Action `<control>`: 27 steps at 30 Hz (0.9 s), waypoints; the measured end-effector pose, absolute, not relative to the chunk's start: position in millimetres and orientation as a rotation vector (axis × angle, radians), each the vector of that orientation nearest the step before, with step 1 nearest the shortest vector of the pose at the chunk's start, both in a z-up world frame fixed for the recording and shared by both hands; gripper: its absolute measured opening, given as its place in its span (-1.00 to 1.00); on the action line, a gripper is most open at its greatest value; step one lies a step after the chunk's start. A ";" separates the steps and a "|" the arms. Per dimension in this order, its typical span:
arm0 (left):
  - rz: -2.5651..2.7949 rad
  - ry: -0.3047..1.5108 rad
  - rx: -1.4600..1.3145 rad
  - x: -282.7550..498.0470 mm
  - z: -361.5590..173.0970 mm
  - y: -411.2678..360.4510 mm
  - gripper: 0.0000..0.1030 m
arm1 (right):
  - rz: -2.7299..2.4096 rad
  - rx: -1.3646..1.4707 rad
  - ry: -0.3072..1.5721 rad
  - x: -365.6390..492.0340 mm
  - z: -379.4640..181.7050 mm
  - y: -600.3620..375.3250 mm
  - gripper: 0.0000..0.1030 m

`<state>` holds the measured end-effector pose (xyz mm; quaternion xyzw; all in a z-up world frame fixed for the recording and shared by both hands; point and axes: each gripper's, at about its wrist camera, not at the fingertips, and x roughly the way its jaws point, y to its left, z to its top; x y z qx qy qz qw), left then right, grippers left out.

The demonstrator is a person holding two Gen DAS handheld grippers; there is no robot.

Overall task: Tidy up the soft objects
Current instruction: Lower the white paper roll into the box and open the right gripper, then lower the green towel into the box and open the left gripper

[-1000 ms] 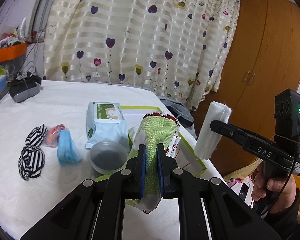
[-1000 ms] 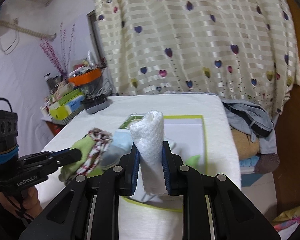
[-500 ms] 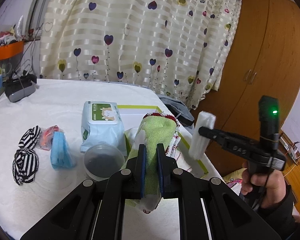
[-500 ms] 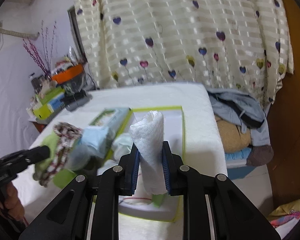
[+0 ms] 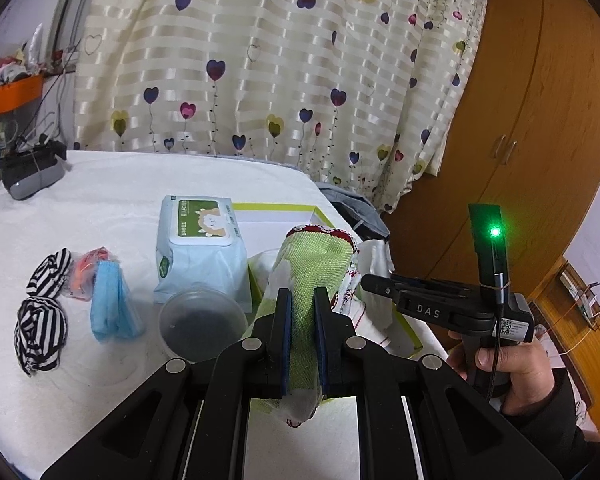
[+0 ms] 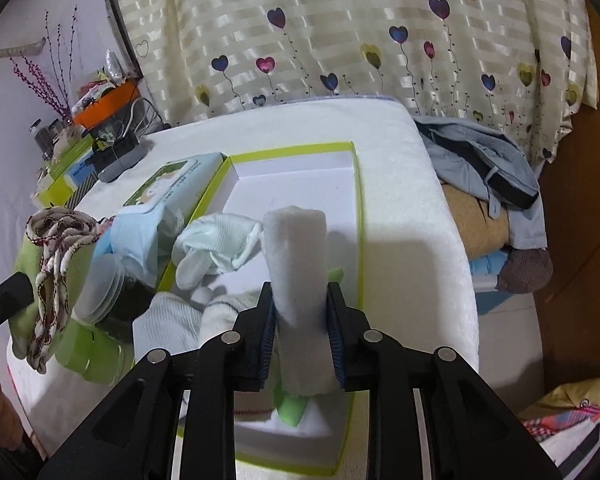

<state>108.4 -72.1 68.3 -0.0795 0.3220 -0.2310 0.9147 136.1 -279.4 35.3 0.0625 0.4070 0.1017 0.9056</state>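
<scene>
Right wrist view, right claw (image 6: 300, 322) loosening around white towel roll (image 6: 298, 276), upright.

Left gripper (image 5: 300, 316) jaws clamp green cloth (image 5: 314, 264) — wipes pack (image 5: 198, 246) beyond, on bed.

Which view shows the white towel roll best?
The right wrist view: the white towel roll stands upright and whole between the right gripper's fingers, over the box. The left wrist view shows only part of it, behind the green cloth.
</scene>
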 end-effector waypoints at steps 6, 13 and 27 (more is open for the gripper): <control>-0.475 0.668 -0.154 113.5 68.8 -77.3 -0.81 | 0.223 0.158 0.811 134.5 38.6 -281.6 -0.21; -0.483 0.678 -0.134 123.0 69.9 -89.3 -0.81 | 0.217 0.208 0.779 124.5 42.8 -293.5 -0.19; -0.476 0.749 -0.037 165.8 49.7 -142.2 -0.80 | 0.247 0.250 0.706 101.9 54.9 -313.3 -0.19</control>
